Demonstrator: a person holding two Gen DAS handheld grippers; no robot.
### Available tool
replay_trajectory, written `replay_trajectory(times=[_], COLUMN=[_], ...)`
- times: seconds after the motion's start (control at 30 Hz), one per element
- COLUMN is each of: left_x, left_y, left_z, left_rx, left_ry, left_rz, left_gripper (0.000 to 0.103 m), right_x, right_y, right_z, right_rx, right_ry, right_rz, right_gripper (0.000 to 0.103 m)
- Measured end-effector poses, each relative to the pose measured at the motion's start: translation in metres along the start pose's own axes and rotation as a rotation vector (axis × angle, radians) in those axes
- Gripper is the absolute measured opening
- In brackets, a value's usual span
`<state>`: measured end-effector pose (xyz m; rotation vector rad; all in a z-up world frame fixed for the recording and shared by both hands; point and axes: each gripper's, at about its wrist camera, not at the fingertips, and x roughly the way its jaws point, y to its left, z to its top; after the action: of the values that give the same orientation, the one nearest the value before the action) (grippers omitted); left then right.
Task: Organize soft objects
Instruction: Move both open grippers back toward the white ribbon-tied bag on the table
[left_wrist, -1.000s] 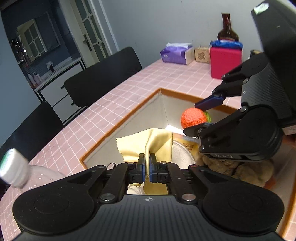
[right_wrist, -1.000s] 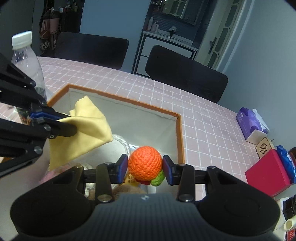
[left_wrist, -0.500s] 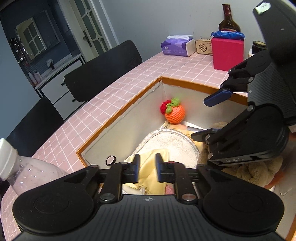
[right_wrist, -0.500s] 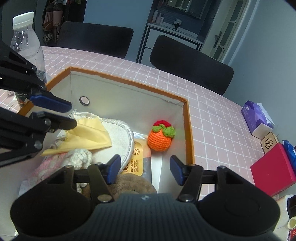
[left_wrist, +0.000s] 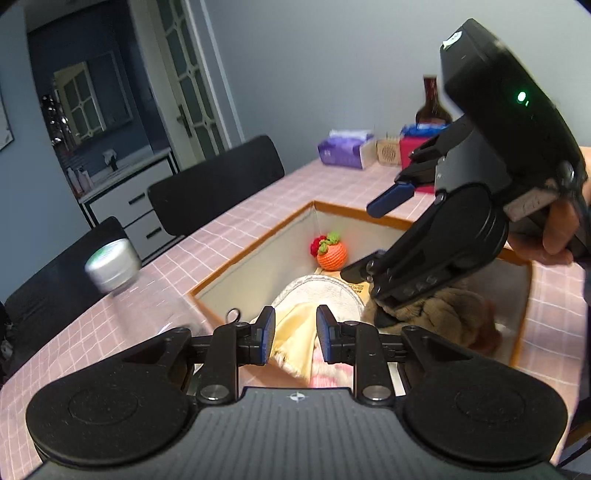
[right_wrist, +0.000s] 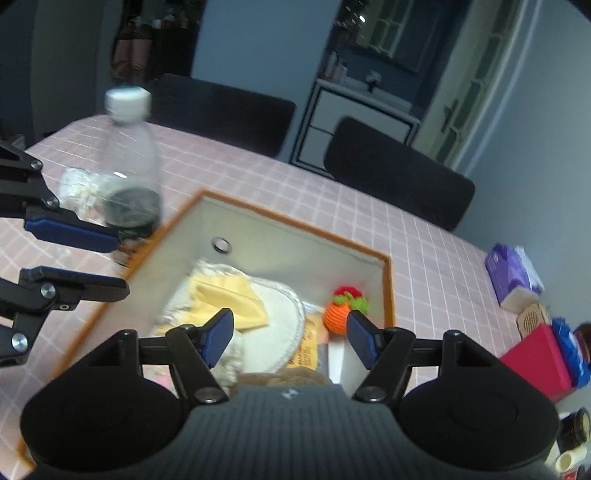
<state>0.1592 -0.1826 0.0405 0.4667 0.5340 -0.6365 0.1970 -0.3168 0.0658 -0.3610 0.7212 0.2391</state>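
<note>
A clear plastic bottle with a white cap (right_wrist: 129, 162) stands upright on the pink tiled table (right_wrist: 369, 229), just left of the orange-rimmed open fabric box (right_wrist: 295, 221). The left gripper (left_wrist: 292, 334) is partly open and holds nothing. Its jaws opened within the past second but have held level since. The pale yellow cloth (right_wrist: 225, 301) lies crumpled in the box's near left part, its long axis running left to right across a white quilted pad (right_wrist: 280, 317). The right gripper (right_wrist: 290, 338) has just been opening and stands wide, empty. The orange crocheted fruit with green leaves (right_wrist: 340, 312) rests in the far right corner, leaves uppermost.
</note>
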Motion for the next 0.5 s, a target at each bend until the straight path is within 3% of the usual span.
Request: replay_trajectory(times=[0.23,0.5], left_x=[-0.058,-0.088], left_y=[0.030,0.079], left_z=[-0.037,-0.095], left_rx=[-0.034,-0.100], left_ry=[-0.042,-0.010], left_rz=[0.044,0.144], left_gripper=[0.030,0.030], right_x=[-0.052,-0.053], right_y=[0.050,0.124], right_z=[0.018,0.019], right_rx=[-0.060,-0.074], right_ry=[-0.113,-0.160], right_rz=[0.127,0.219], right_gripper=[0.071,0.070])
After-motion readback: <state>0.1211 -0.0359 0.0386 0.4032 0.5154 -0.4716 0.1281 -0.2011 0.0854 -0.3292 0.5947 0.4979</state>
